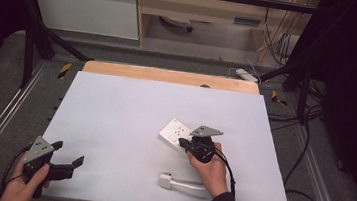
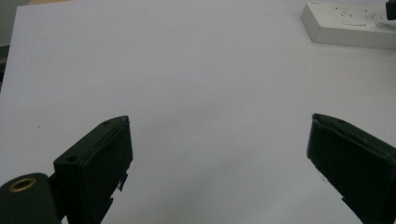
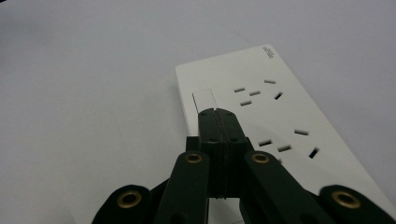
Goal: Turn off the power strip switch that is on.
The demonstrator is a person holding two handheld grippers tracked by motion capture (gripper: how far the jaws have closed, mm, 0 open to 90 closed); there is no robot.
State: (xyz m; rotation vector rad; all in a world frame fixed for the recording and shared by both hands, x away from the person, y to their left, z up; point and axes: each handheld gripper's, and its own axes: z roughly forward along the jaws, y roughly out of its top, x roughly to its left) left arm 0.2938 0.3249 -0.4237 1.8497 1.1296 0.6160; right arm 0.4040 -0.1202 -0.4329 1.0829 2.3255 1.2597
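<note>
Behind closed right claw (image 3: 218, 112), power strip (image 3: 280, 116) cropped

high view: looking forward and down over whole table (image 1: 115, 109) | left gripper view: looking low across table, power strip (image 2: 348, 25) far off | right gripper view: hovering close above same power strip (image 3: 280, 121)
</note>
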